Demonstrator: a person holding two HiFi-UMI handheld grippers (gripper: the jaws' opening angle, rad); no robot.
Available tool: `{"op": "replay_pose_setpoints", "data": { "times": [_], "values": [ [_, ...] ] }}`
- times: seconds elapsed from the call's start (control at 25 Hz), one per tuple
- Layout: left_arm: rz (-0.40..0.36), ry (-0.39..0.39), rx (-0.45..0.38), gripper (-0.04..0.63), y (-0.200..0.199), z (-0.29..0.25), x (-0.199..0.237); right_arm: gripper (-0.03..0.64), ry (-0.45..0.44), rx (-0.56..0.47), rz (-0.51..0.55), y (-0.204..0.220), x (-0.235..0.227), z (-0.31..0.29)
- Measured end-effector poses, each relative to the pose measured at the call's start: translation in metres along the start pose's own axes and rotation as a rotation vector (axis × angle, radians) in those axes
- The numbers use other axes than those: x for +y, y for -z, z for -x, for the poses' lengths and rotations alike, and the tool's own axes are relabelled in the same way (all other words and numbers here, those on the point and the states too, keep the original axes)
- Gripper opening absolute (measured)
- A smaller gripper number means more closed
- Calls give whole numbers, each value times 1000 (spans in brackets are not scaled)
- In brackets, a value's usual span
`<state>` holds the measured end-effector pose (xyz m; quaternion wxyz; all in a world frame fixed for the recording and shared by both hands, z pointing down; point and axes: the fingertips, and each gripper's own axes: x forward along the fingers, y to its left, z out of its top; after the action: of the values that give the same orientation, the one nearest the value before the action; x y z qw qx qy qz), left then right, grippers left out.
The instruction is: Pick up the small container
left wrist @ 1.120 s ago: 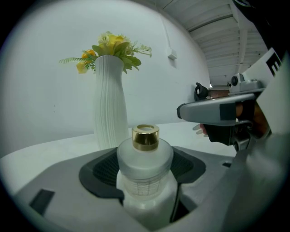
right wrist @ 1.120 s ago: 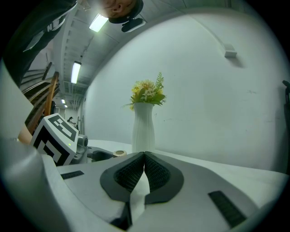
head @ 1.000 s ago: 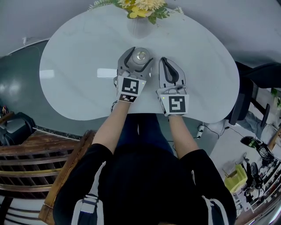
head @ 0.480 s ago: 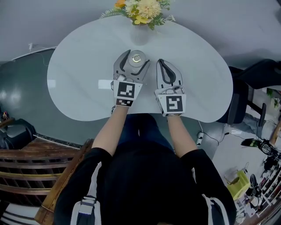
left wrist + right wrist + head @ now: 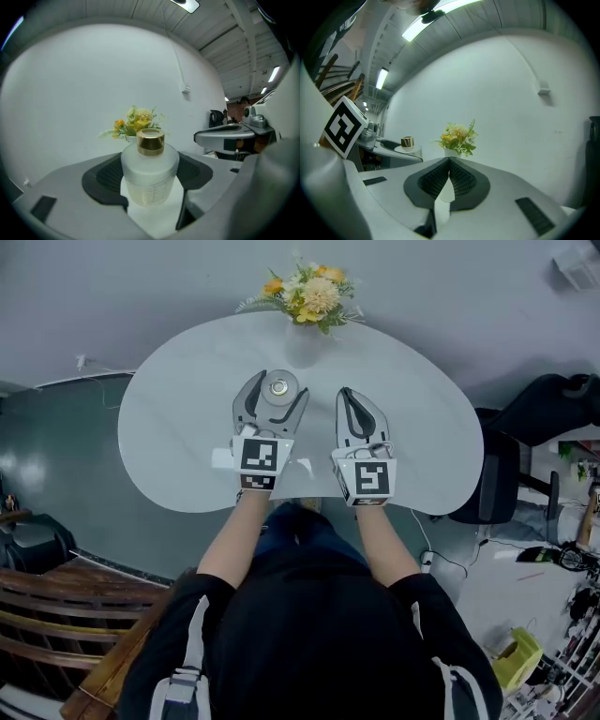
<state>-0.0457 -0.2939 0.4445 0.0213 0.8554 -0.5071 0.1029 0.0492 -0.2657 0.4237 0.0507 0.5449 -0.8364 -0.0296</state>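
Note:
The small container (image 5: 279,385) is a frosted round bottle with a gold cap. It stands upright between the jaws of my left gripper (image 5: 278,396) over the white table (image 5: 178,427). In the left gripper view the container (image 5: 150,171) fills the gap, with both dark pads (image 5: 105,176) against its sides, so the left gripper (image 5: 150,183) is shut on it. I cannot tell if its base touches the table. My right gripper (image 5: 345,396) lies beside it to the right, shut and holding nothing. From the right gripper (image 5: 449,161) the container (image 5: 407,142) shows at the left.
A white vase of yellow and orange flowers (image 5: 305,334) stands at the table's far edge, just beyond the container. A black office chair (image 5: 525,446) is to the right of the table. A wooden chair (image 5: 84,606) stands at the lower left.
The head view has pulled back, so the table looks smaller. The left gripper stays shut on the container, the right gripper beside it; both sit slightly nearer the vase.

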Motion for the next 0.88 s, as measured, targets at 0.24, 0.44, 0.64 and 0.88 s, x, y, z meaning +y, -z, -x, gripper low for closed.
{"op": "replay_pose_setpoints", "data": {
  "times": [0.24,0.44,0.64,0.88],
  "values": [
    [9,-64,-53,331,-32,21,14,21,35,-28,-10,-28,-4,8],
    [-14,-107,-83,331,-56,38,20,21,56,-47,2,-49,-6,18],
    [-11,-133,-132,331,-80,55,24,21,78,-54,16,-63,-11,27],
    [-17,-143,-155,331,-89,65,18,20,87,-59,30,-73,-16,35]
  ]
}}
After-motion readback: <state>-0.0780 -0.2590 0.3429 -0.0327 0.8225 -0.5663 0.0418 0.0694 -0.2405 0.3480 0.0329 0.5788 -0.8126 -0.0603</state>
